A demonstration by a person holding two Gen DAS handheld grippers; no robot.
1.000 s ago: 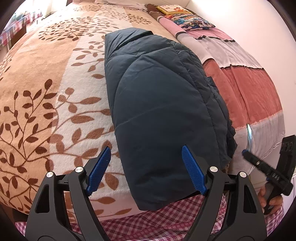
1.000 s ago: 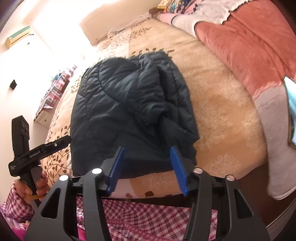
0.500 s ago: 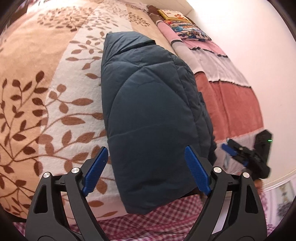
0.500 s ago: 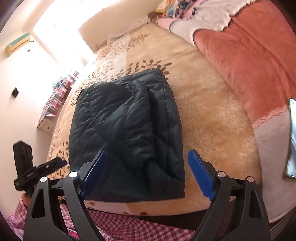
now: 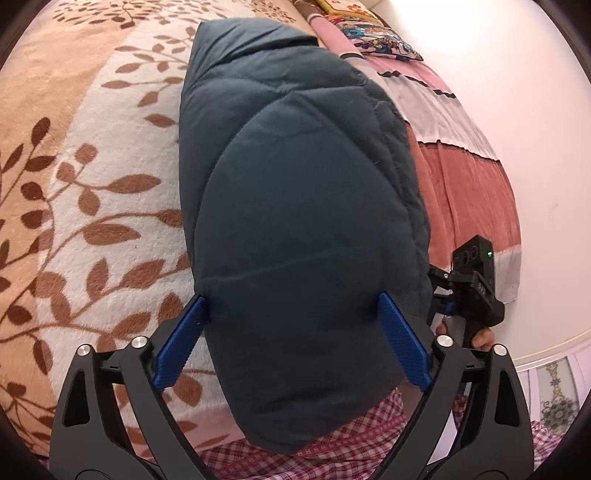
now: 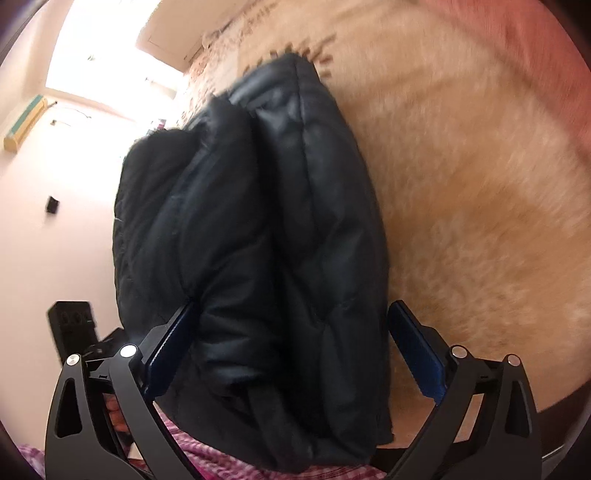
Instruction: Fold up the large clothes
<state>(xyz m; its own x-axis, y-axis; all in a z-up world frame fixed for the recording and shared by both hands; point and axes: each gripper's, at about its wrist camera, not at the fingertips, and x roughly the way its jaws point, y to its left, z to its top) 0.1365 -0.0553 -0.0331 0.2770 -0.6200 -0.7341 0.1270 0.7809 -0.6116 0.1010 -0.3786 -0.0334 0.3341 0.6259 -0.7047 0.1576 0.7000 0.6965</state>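
Note:
A dark blue quilted jacket (image 5: pixel 295 206), folded into a thick narrow bundle, lies on the bed; it also fills the right wrist view (image 6: pixel 266 240). My left gripper (image 5: pixel 291 314) is open wide, its blue pads (image 5: pixel 402 339) on either side of the bundle's near end, the left pad touching the fabric. My right gripper (image 6: pixel 291 328) is open wide too and straddles the other side of the same near end. The right gripper's body (image 5: pixel 476 288) shows beyond the jacket's right edge in the left wrist view.
The bed has a beige blanket with brown leaves (image 5: pixel 92 184) on the left and a pink and white striped cover (image 5: pixel 461 177) on the right by the wall. Pillows (image 5: pixel 373 29) lie at the far end. Checked pink cloth (image 5: pixel 332 458) shows at the near edge.
Both grippers have moved forward and now straddle the jacket's near end. The right gripper, narrower one second ago, has opened wide. The right wrist view is blurred by motion.

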